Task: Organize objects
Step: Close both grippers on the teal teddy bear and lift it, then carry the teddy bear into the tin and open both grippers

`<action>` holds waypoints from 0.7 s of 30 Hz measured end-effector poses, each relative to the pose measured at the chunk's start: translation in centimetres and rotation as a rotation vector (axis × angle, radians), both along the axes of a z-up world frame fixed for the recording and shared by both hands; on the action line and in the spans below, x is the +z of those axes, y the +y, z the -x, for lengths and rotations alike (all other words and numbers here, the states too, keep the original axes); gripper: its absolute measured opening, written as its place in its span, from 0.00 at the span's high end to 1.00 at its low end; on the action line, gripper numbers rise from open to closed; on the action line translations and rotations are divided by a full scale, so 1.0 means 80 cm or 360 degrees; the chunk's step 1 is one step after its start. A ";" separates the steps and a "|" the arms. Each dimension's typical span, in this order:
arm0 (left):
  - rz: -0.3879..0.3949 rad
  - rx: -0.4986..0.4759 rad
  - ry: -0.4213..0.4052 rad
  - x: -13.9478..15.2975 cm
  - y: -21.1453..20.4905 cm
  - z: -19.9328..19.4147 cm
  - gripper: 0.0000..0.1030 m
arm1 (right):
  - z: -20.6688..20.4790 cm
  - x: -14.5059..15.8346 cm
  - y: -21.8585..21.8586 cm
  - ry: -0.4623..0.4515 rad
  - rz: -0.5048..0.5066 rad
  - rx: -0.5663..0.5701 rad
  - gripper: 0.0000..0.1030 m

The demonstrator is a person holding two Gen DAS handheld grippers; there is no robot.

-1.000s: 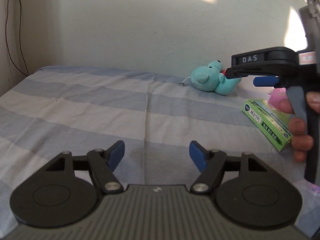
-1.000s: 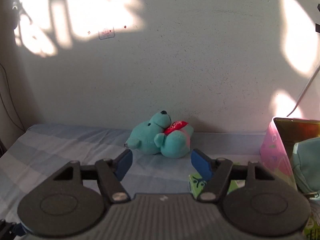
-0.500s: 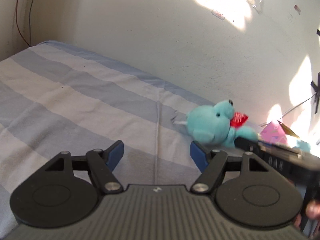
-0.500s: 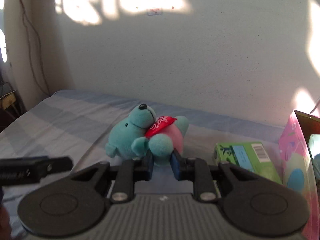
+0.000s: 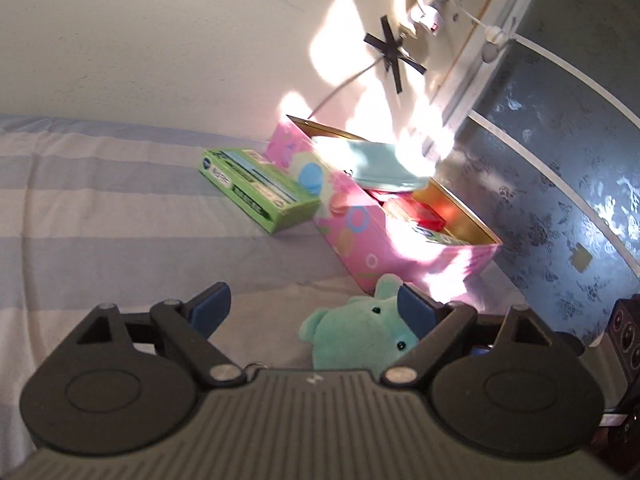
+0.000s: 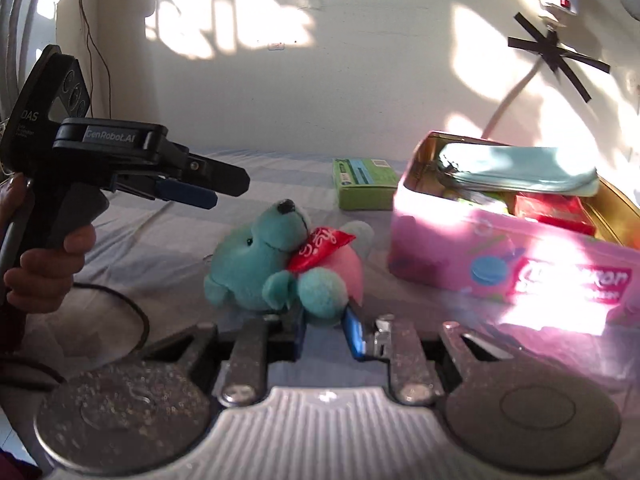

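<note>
The right tool (image 6: 325, 330) is clamped on a foot of the plush bear (image 6: 276, 264), which hangs just ahead of its pads over the striped bed (image 6: 160, 236). The left tool (image 5: 308, 312) holds nothing, its jaws opening, the bear's head between them but untouched. The open pink box (image 6: 500, 268) sits ahead and to the right of the right tool, already crowded with a pouch and cartons. I'd carry the soft, squashy toy over the stiff glossy wall and let go onto the flat pouch.

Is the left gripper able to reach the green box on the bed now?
Probably yes. The left gripper, its jaws opening, holds nothing, and bare bedsheet lies before the green box. The teal bear sits off to the side.
</note>
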State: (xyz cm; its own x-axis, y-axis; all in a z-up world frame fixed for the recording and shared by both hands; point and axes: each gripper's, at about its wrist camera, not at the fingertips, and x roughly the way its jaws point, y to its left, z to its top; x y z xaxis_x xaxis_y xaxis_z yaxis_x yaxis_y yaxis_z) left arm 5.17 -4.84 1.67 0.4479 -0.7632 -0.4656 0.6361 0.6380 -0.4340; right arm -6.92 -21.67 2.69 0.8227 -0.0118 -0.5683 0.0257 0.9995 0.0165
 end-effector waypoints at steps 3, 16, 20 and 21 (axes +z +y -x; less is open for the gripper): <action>-0.0014 -0.0075 0.0055 -0.006 -0.013 0.023 0.11 | 0.006 0.001 -0.006 0.0010 -0.0063 -0.0010 0.72; -0.0196 -0.0109 0.0125 -0.010 -0.063 0.043 0.32 | -0.020 -0.013 -0.030 -0.0050 -0.0218 0.0119 0.63; -0.0143 -0.0168 -0.0007 0.033 -0.081 0.046 0.32 | 0.000 0.014 -0.055 -0.0261 -0.0218 0.0045 0.67; -0.0128 -0.0201 -0.0042 0.044 -0.093 0.044 0.32 | 0.004 0.022 -0.065 -0.0308 -0.0228 0.0013 0.67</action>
State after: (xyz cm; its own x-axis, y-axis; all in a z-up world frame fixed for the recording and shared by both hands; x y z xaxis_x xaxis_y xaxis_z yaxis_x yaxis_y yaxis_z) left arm 1.66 -12.28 5.22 0.3638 -0.7751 -0.5166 0.7239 0.5843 -0.3668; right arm -7.20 -26.91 4.45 0.9163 0.0646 -0.3953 0.0002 0.9868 0.1618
